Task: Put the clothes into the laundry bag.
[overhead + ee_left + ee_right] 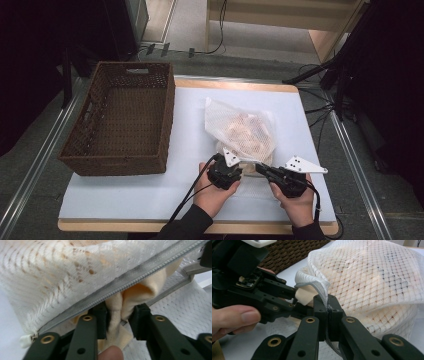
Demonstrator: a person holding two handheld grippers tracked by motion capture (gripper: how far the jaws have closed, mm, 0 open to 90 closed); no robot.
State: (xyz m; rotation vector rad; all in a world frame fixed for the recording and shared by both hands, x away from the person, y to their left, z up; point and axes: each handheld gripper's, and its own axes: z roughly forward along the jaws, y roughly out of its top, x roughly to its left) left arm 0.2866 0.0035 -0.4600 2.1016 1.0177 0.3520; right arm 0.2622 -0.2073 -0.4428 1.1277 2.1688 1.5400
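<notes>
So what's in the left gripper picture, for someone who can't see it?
The left gripper pinches a fold of cream cloth poking out of the unzipped mouth of a white mesh laundry bag. The grey zipper runs slantwise above the two black jaws.

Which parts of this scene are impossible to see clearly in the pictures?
- High view: the open zipper edge of the mesh bag is hidden behind the left tool and the right tool.
- Left gripper view: the cream cloth between the jaws runs into the bag; its full shape is hidden by the mesh.
- Right gripper view: the wicker basket is cut off by the top edge.
- High view: the bag's contents are too blurred to identify.
</notes>
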